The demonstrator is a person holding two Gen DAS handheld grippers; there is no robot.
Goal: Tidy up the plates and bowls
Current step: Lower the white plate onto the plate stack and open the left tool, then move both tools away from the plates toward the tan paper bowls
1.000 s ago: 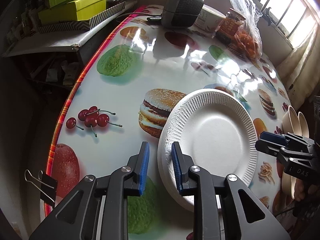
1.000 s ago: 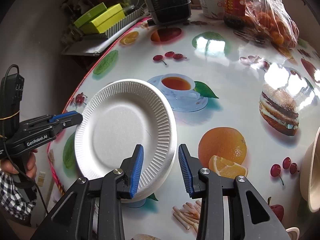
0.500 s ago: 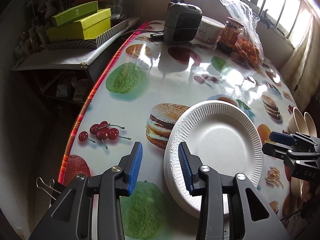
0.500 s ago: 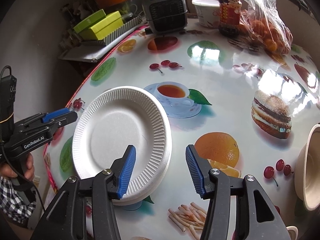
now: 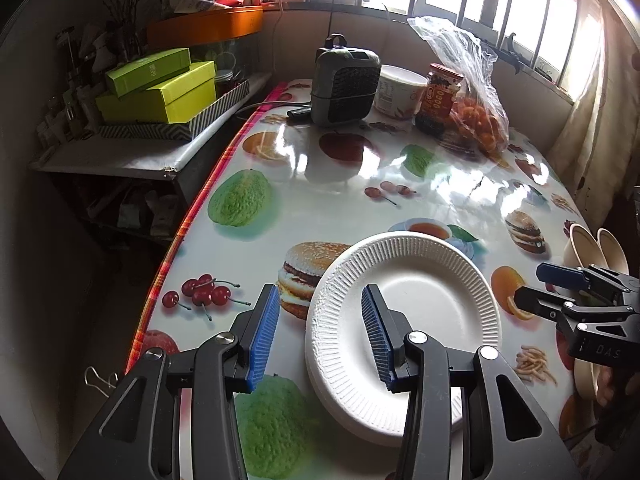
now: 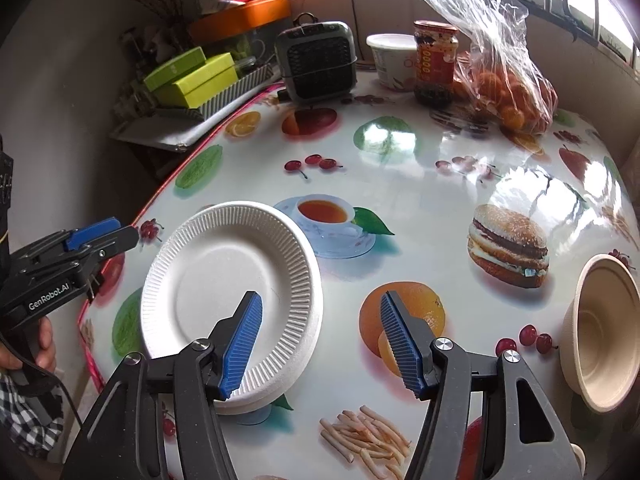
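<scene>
Plates stacked on the fruit-print table, both claws letting go.
Left gripper is opening, pads astride the stack's left rim without pressing; right gripper is opening over its right rim, nothing held; bowl lies far right.

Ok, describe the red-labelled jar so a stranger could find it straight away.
Start at the far end of the table with the food-print cloth, under the windows. Three things stand in a row there: a grey fan heater, a white tub, then the jar against the clear bag of oranges. It is the only tall, narrow one, with dark contents and a red label.
</scene>
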